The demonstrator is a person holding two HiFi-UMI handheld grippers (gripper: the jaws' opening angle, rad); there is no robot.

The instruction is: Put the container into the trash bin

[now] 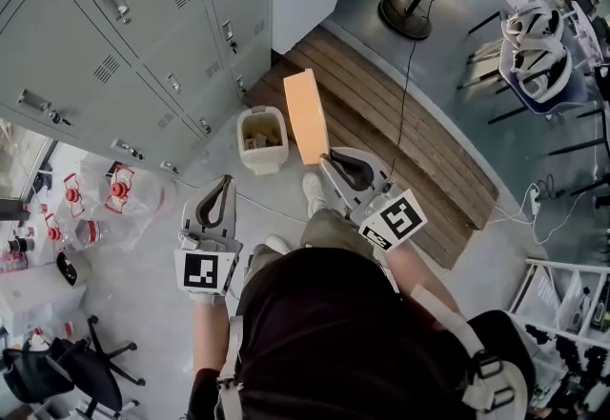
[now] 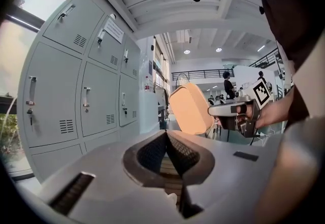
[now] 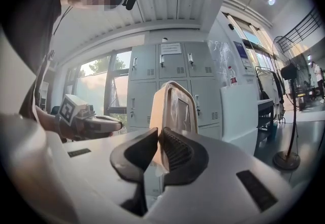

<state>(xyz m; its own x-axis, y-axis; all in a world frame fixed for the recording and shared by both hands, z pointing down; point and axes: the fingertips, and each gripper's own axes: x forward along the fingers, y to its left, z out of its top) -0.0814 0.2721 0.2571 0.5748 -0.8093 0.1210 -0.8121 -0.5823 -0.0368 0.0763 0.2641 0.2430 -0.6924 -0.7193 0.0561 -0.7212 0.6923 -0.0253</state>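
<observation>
The tan container [image 1: 305, 113] hangs on edge in the air, pinched by the right tongs [image 1: 329, 161], just above the white trash bin [image 1: 265, 161] on the grey floor [image 1: 152, 285]. The left tongs [image 1: 225, 180] are pressed together, empty. Grey lockers [image 1: 143, 18] and a strip of wooden decking [image 1: 410, 132] flank the bin.

**Container** [image 1: 306, 115], centre of head view: peach plastic, matt and smooth. In the right gripper view its inner face looks glossy and translucent.
**Trash bin** [image 1: 262, 139], left of centre: cream plastic, dull finish.
**Lockers** [image 1: 143, 18], upper left: grey painted metal, smooth with a slight sheen, with bright metal handles.
**Decking** [image 1: 400, 123], centre right: brown wood slats, grained.
**Floor** [image 1: 152, 294], lower left: pale, smooth, faintly glossy.
**Left gripper** [image 1: 227, 180] and **right gripper** [image 1: 326, 159]: pale grey matt plastic shells. The pads [image 3: 175, 149] are black, ribbed and rubbery-looking.
**Bags** [image 1: 114, 204], left edge: clear, glossy plastic.
</observation>
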